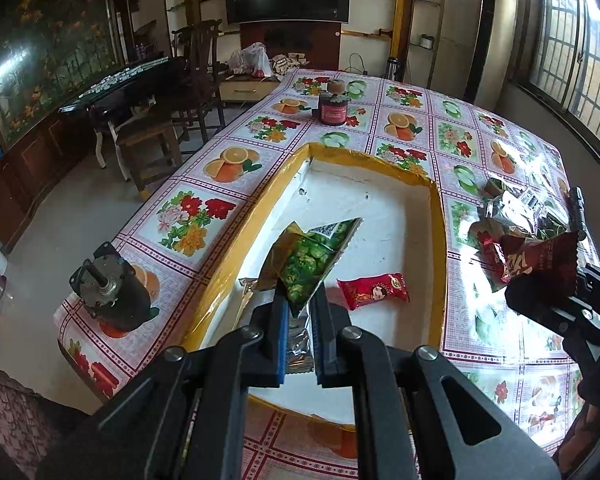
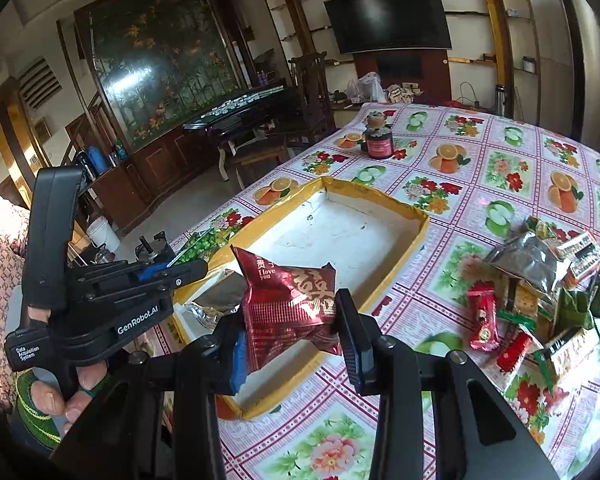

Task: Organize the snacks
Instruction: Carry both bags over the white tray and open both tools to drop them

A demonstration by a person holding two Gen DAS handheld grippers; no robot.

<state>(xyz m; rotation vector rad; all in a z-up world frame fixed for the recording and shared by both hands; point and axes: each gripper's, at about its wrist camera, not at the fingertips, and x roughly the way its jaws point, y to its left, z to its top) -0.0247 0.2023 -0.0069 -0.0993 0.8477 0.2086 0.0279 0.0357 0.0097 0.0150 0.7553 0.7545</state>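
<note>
Your left gripper (image 1: 300, 304) has its fingers pinching the lower corner of a green snack packet (image 1: 310, 258), which hangs tilted over the near left part of the yellow-rimmed tray (image 1: 438, 240). Inside the tray, a small red candy packet (image 1: 374, 290) lies on the white floor just beside the green packet, toward the tray's right wall, and a silver foil wrapper (image 1: 300, 340) lies under your left fingers near the tray's near wall.

Your right gripper (image 2: 292, 332) has its fingers clamped on a dark red packet with gold lettering (image 2: 288, 300), held up above the tray's near edge. The hand (image 2: 56, 384) on the left gripper's handle shows at the left of the right wrist view.

The remaining pile of snacks (image 2: 548, 300) sits on the flowered tablecloth (image 2: 500, 168) near the table's right edge, apart from the tray. A dark jar (image 1: 333, 108) stands toward the table's far edge, and a small motor (image 1: 112, 292) rests at the table's near left corner.
</note>
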